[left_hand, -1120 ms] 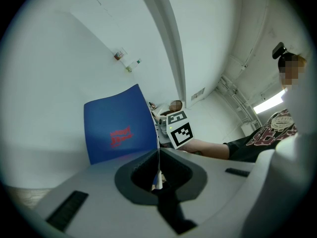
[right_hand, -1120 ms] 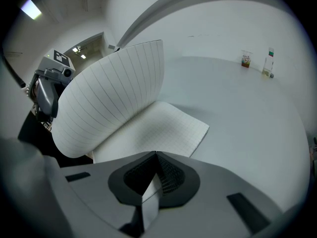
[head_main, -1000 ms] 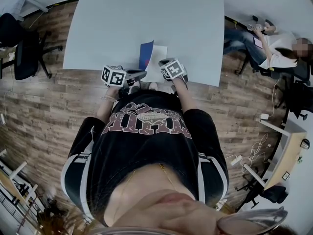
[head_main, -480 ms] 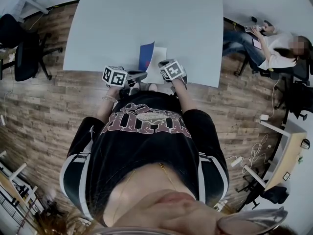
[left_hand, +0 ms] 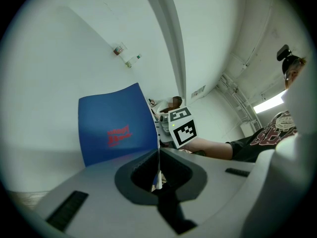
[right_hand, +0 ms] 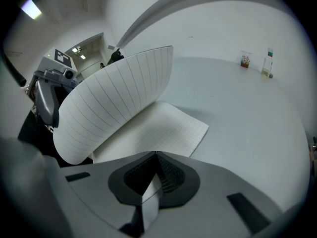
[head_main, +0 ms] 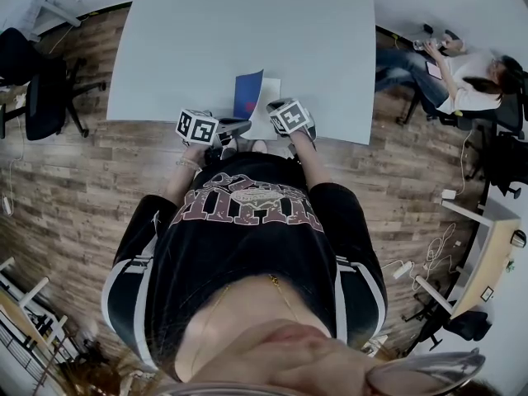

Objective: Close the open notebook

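In the left gripper view a blue cover (left_hand: 116, 130) is seen clamped by its near edge between the jaws of the left gripper (left_hand: 158, 156), which are pressed tight on it; the cover is held about upright. In the right gripper view the lifted side is shown as a curved ruled leaf (right_hand: 114, 113) arched over a flat squared page (right_hand: 163, 130). The jaws of the right gripper (right_hand: 156, 153) are drawn together at that page's near edge. Whether a sheet is caught between them cannot be told.

The notebook (head_main: 257, 101) is placed at the near edge of the table (head_main: 247, 23), directly in front of the person. The closing is judged to be roughly half done: the cover has been raised off the table but not yet laid over. What remains is for it to be swung across onto the flat page, pressed down and let go.

The table is a pale, plain surface, bare except for two small bottles (right_hand: 256, 62) far back. The floor (head_main: 74, 188) is laid in wood planks. A black office chair (head_main: 37, 89) is seen at the left. A seated person (head_main: 462, 85) and loose cables (head_main: 429, 258) are seen at the right.
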A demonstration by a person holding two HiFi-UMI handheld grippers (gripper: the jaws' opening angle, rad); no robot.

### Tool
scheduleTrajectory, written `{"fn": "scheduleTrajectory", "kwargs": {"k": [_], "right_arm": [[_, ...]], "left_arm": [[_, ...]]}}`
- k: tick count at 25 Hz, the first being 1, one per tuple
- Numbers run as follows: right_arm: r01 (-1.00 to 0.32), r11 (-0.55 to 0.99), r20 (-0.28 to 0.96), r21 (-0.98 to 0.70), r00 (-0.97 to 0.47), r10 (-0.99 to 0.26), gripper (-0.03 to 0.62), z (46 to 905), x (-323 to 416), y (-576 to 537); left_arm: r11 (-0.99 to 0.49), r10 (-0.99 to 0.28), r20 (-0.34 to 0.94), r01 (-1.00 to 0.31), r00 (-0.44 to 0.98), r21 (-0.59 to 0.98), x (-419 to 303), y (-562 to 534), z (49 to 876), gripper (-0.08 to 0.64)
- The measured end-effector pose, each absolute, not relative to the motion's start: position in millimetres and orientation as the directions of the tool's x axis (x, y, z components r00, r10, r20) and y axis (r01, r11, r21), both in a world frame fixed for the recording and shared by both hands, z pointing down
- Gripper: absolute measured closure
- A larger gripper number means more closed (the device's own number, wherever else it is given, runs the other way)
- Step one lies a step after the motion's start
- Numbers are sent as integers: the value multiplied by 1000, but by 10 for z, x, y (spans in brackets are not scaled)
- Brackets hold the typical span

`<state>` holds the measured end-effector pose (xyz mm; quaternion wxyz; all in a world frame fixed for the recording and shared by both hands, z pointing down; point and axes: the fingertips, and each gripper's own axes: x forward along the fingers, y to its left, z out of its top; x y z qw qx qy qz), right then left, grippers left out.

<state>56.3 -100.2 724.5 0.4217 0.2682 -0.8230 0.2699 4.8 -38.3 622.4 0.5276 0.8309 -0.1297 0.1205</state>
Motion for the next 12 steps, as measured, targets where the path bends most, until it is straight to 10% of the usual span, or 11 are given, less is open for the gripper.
{"fn": "scheduleTrajectory", "kwargs": {"k": [12], "right_arm": [[-662,715,836,-224,-508,-207,572,7225,548,-999]], "left_arm": [[-408,-70,346,-343,936,846,123,-383,6283,502]]}}
